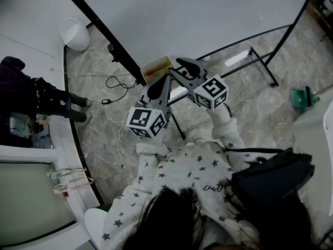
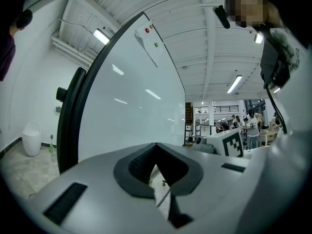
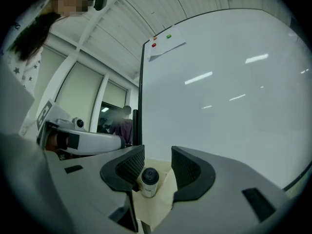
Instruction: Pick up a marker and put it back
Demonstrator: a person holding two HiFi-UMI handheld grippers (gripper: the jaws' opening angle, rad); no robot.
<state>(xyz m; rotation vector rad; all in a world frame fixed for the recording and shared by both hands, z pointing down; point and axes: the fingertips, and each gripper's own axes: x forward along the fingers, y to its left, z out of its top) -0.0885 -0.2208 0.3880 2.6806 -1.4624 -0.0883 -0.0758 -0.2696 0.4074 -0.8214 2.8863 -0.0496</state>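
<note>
A marker (image 3: 148,181) with a dark cap and white barrel stands end-on in a cream holder box (image 3: 157,204) at the foot of the whiteboard (image 3: 224,96). My right gripper (image 3: 158,156) is open around it: the marker sits close to the left pad, with a clear gap to the right pad (image 3: 187,167). In the head view the right gripper (image 1: 180,65) reaches to the yellowish box (image 1: 156,66) on the board's rail. My left gripper (image 2: 156,147) is shut with nothing in it, and hangs just beside the right one (image 1: 165,79).
The whiteboard (image 1: 208,14) stands on a black frame with legs (image 1: 263,61) across the marble floor. A cable (image 1: 117,82) lies on the floor, a white bin (image 1: 77,34) at the far left, a green object (image 1: 303,97) at the right. A person (image 1: 31,95) stands at the left.
</note>
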